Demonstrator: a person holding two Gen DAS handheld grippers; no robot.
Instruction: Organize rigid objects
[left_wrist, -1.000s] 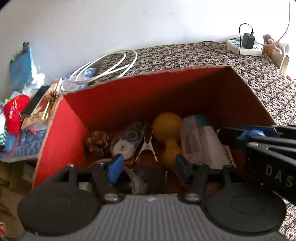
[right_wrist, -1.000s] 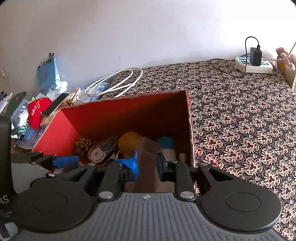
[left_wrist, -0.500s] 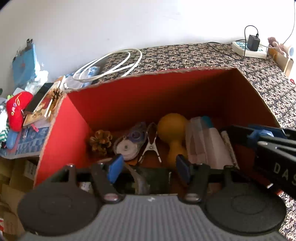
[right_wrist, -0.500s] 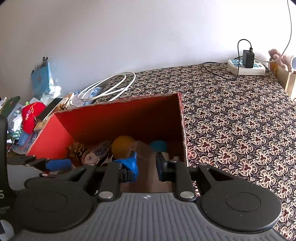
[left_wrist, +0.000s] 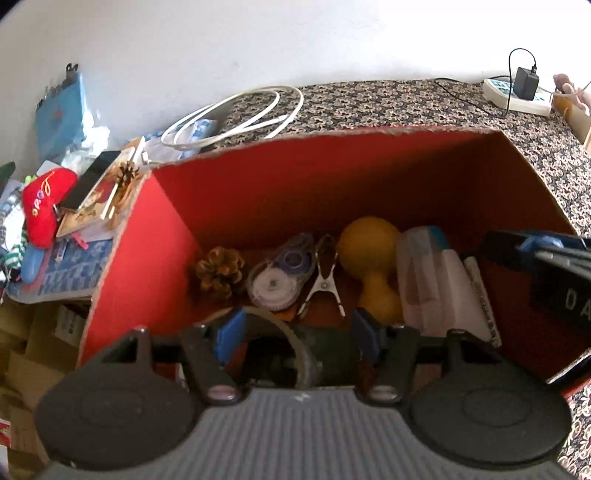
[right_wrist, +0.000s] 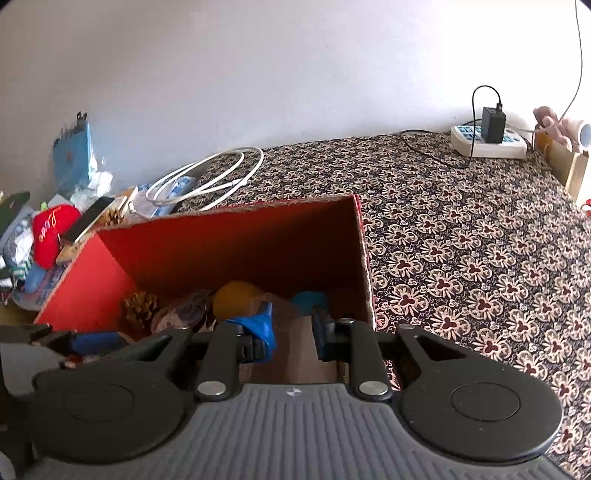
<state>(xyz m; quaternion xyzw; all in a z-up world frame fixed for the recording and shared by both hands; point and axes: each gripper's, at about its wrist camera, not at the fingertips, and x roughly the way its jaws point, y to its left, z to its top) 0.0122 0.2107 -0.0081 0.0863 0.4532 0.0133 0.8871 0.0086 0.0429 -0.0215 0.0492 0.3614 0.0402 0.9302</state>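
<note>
Left wrist view showed our left claw (left_wrist: 297, 330) spread apart, empty, above a tape roll (left_wrist: 284, 350) at the red box's (left_wrist: 258, 192) near end. Beyond it lay a clip (left_wrist: 325, 278), correction tape (left_wrist: 279, 273), pine cone (left_wrist: 219, 271), and yellow dumbbell (left_wrist: 369, 254). Our right claw (right_wrist: 291, 330) hung open over the box's right end, holding nothing. We judged sorting under way; next we needed to descend squarely onto one item.

In the red cardboard box (left_wrist: 229, 206) we see a brown pinecone (left_wrist: 220, 271) left of a round tape dispenser (left_wrist: 279, 275), a metal clip (left_wrist: 324, 275) and a yellow dumbbell (left_wrist: 371, 258).
</note>
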